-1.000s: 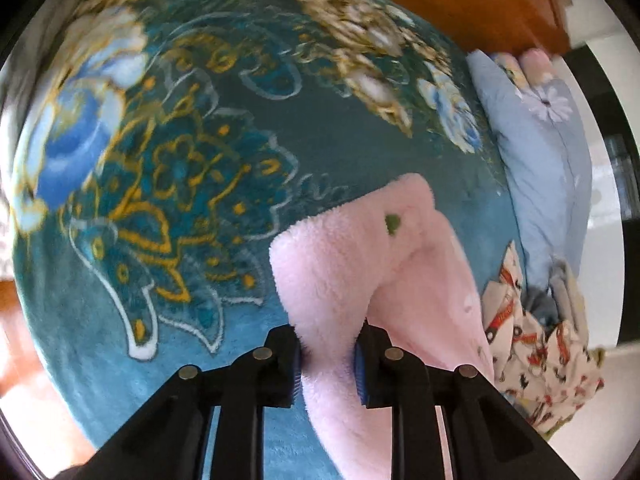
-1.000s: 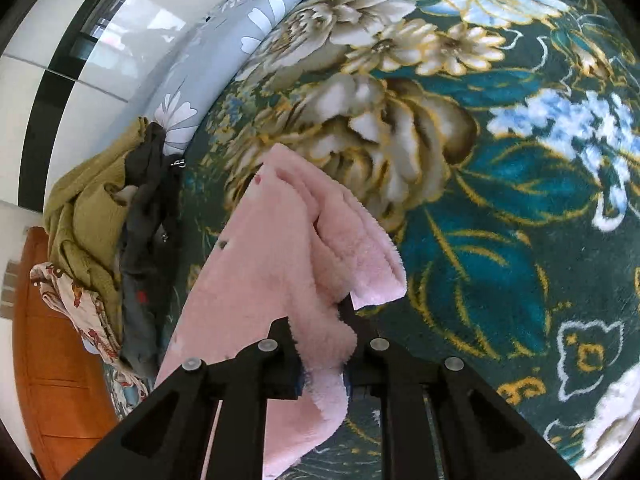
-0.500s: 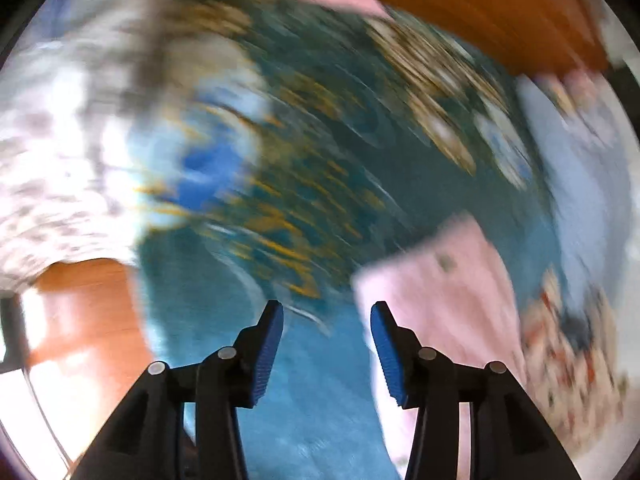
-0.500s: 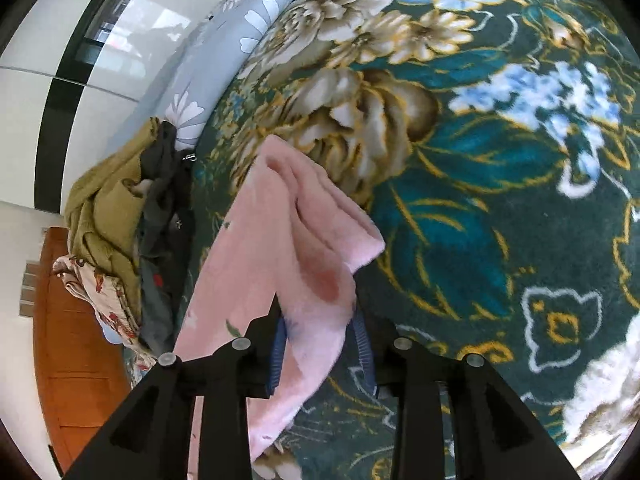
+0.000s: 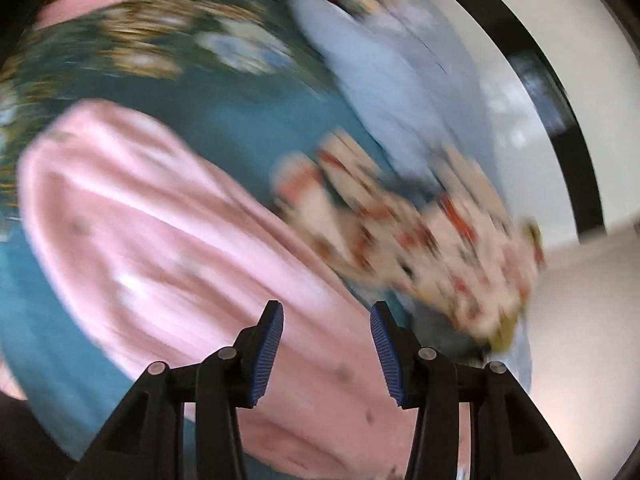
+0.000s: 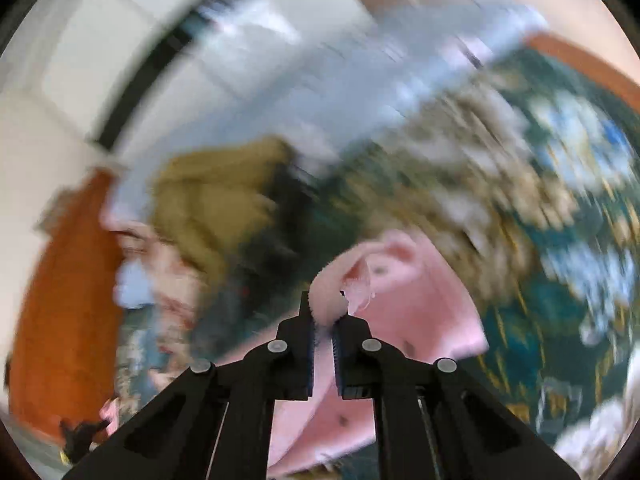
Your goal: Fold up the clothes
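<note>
A pink fleece garment (image 5: 160,240) lies spread on the teal floral blanket (image 5: 240,120); the left wrist view is blurred by motion. My left gripper (image 5: 327,312) hangs open above the garment's near part, with nothing between its blue pads (image 5: 270,344). In the right wrist view, my right gripper (image 6: 324,320) is shut on a fluffy edge of the same pink garment (image 6: 420,300), and this edge is raised off the blanket (image 6: 560,300) while the rest hangs below the fingers.
A heap of unfolded clothes lies at the bed's edge: a white red-patterned piece (image 5: 420,232), an olive garment (image 6: 208,200) and a dark one (image 6: 280,240). A pale blue quilt (image 5: 380,80) runs beside it. Orange-brown wood (image 6: 60,300) and a white wall stand beyond.
My left gripper let go of the pink garment, opened and swung right towards the clothes heap. My right gripper loosened, then clamped on the garment's edge and rose with it.
</note>
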Tool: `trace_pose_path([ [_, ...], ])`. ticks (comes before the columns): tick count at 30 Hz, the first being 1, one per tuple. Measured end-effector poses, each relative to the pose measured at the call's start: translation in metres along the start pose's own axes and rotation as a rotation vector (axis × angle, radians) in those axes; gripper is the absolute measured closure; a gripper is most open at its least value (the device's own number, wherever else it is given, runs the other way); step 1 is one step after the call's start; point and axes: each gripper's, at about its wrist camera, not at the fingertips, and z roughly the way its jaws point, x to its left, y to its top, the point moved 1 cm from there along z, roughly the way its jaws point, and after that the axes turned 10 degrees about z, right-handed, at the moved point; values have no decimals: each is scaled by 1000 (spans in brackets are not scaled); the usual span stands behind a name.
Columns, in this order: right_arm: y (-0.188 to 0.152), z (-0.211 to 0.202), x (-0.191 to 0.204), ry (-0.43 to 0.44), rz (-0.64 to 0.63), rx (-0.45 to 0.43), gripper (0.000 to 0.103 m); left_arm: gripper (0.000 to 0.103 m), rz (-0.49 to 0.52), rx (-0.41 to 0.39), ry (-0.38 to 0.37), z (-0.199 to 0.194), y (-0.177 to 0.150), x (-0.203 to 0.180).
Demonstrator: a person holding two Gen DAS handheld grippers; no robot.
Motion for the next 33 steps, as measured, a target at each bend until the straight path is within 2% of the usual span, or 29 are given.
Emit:
trace_pose_path([
  [1, 1, -2, -4, 9, -7, -25, 96, 53, 27, 34, -2, 13, -8, -12],
  [3, 1, 16, -29, -71, 16, -4, 96, 54, 69, 105, 2, 40, -22, -32],
  [4, -3, 37, -53, -155, 64, 51, 96, 54, 91, 141, 4, 53, -29, -42],
  [6, -11, 66, -93, -244, 170, 141, 96, 53, 104, 206, 11, 74, -44, -57],
  [9, -19, 74, -122, -266, 249, 139, 95, 53, 153, 240, 52, 93, -59, -74],
  [11, -20, 71, -125, -260, 266, 129, 92, 53, 168, 263, 65, 101, -71, -79],
  [13, -20, 63, -125, -264, 272, 119, 68, 53, 179, 288, 63, 108, -80, -82],
  [15, -24, 55, -127, -266, 285, 101, 56, 54, 190, 314, 59, 116, -88, -85],
  [17, -29, 51, -132, -247, 317, 103, 56, 53, 233, 349, 63, 125, -97, -92],
  [21, -40, 66, -142, -194, 418, 146, 49, 54, 277, 383, 53, 133, -105, -97],
  [24, -38, 75, -144, -198, 474, 105, 49, 54, 241, 339, 18, 123, -99, -91],
  [26, -35, 76, -147, -199, 530, 83, 55, 54, 213, 305, -7, 116, -94, -86],
  [27, -33, 78, -148, -202, 562, 79, 74, 53, 199, 288, -20, 112, -92, -84],
  [28, -31, 79, -147, -208, 583, 80, 86, 53, 182, 270, -26, 108, -90, -80],
  [31, -24, 75, -112, -231, 507, 60, 90, 53, 133, 227, -55, 95, -85, -69],
  [33, -21, 68, -52, -239, 273, 44, 90, 54, 95, 178, -83, 82, -78, -60],
])
